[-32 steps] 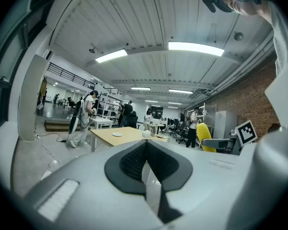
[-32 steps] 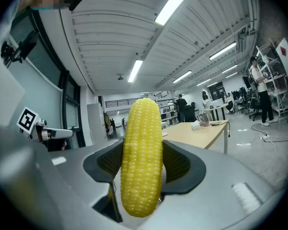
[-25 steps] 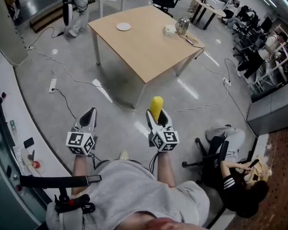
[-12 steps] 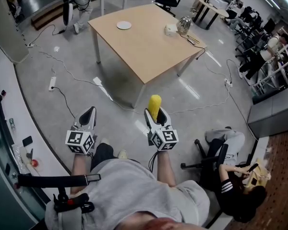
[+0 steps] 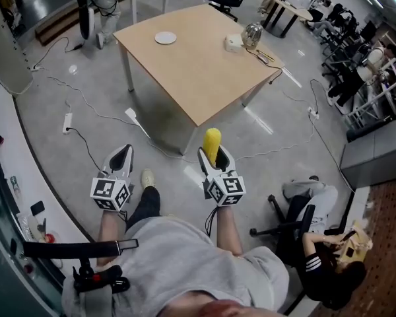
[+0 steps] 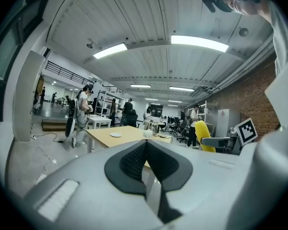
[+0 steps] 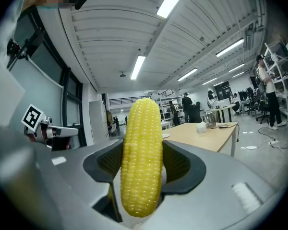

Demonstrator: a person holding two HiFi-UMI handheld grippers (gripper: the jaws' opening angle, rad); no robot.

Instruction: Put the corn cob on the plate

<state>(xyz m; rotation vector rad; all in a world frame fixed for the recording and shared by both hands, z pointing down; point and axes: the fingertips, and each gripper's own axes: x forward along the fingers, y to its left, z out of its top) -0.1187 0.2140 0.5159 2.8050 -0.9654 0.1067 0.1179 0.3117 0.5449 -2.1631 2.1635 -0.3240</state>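
A yellow corn cob (image 5: 212, 144) (image 7: 141, 157) stands upright between the jaws of my right gripper (image 5: 216, 156), which is shut on it over the floor, short of the table. My left gripper (image 5: 121, 158) (image 6: 145, 161) hangs beside it to the left, jaws closed together with nothing in them. The small white plate (image 5: 165, 37) (image 6: 115, 135) lies on the far left part of the wooden table (image 5: 204, 71), well ahead of both grippers. From the left gripper view the corn cob (image 6: 203, 134) shows at the right.
On the table's far right are a white box (image 5: 233, 42), a metal kettle (image 5: 251, 35) and cables. Power strips and cords (image 5: 68, 119) trail on the grey floor. A person sits in a chair (image 5: 310, 216) at my right. Another person (image 5: 99, 5) stands beyond the table.
The person carrying both grippers has stepped forward, so the table is a little closer. The corn cob stays held in the right gripper; the left gripper stays closed.
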